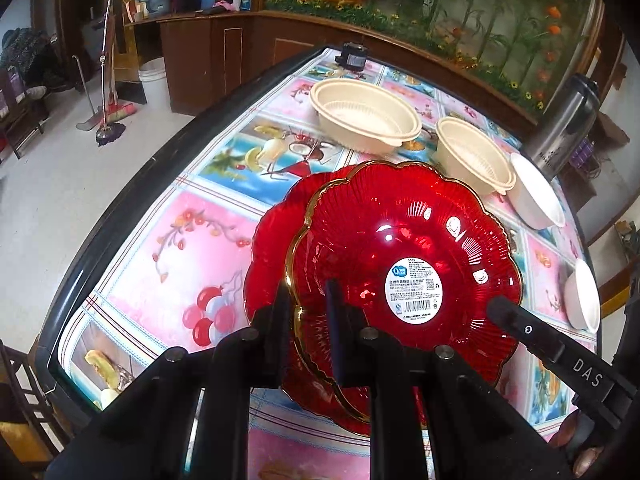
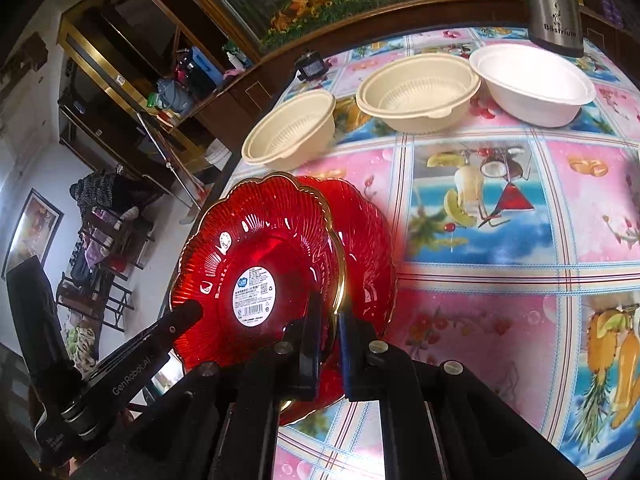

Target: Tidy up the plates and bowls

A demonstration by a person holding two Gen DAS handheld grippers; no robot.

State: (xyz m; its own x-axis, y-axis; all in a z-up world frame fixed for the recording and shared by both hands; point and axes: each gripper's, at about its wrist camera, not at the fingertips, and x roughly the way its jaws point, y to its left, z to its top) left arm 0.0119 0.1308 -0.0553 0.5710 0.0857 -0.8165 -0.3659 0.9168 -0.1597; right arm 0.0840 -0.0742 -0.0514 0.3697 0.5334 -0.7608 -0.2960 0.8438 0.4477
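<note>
While both my claws pinch opposite edges of the upper red plate (image 1: 404, 248), left gripper (image 1: 310, 300) and right gripper (image 2: 330, 320) hold it above a second red plate (image 1: 276, 232).

Count, both views:
- red plates (image 1: 408, 248): 2, one over the other (image 2: 368, 240).
- beige bowls (image 1: 364, 114): 2 (image 2: 418, 94).
- white bowls (image 2: 532, 82): 2, second at the table edge (image 1: 582, 294).
- steel flask (image 1: 562, 128): 1.
- grippers: 2.
</note>
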